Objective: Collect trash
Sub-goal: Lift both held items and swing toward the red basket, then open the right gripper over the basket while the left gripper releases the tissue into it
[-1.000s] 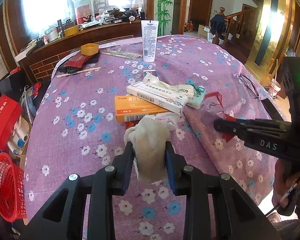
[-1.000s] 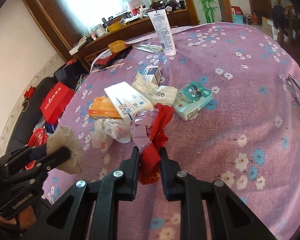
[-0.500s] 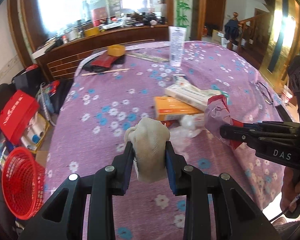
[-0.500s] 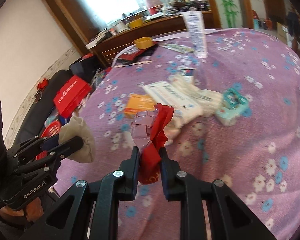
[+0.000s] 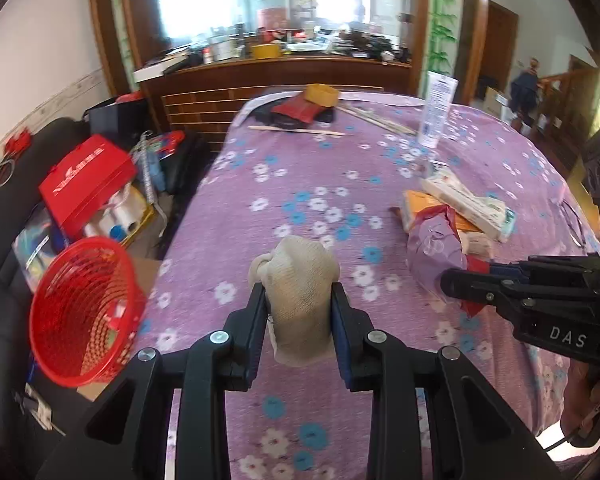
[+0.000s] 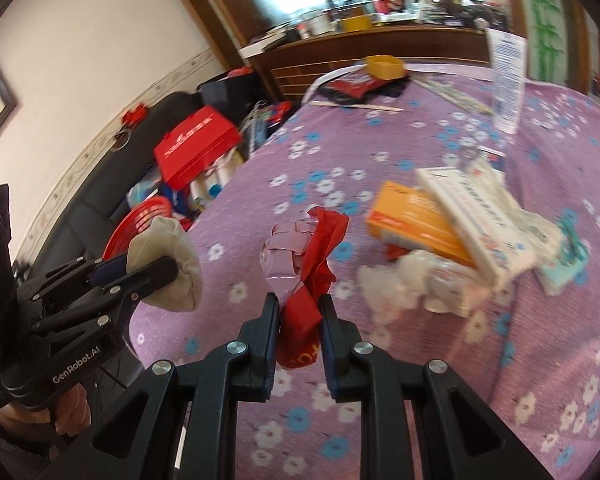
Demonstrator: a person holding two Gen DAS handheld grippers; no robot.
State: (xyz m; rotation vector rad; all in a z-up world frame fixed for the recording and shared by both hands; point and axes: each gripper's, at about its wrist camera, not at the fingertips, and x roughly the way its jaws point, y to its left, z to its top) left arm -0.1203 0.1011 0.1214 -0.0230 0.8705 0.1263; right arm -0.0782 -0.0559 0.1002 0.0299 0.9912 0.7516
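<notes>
My left gripper (image 5: 299, 294) is shut on a crumpled beige cloth wad (image 5: 298, 280), held above the purple flowered tablecloth (image 5: 300, 184). The same wad (image 6: 172, 264) shows at the left of the right wrist view. My right gripper (image 6: 299, 306) is shut on a red wrapper (image 6: 312, 280) with shiny purple foil (image 6: 284, 256) bunched against it; it appears at the right of the left wrist view as the wrapper (image 5: 432, 248). A red mesh basket (image 5: 82, 308) stands on the floor to the left of the table, also seen as the basket (image 6: 140, 220).
Boxes lie on the table: an orange box (image 6: 412, 216), a white box (image 6: 472, 216), crumpled white plastic (image 6: 420, 280). A white tube (image 5: 436, 110) stands at the far side. A red carton (image 5: 86, 184) and bags crowd the floor beside the black sofa (image 5: 4, 240).
Both grippers have swung left across the table with their loads still held. The red basket has come closer and larger at the left; the boxes have slid toward the right of both views.
</notes>
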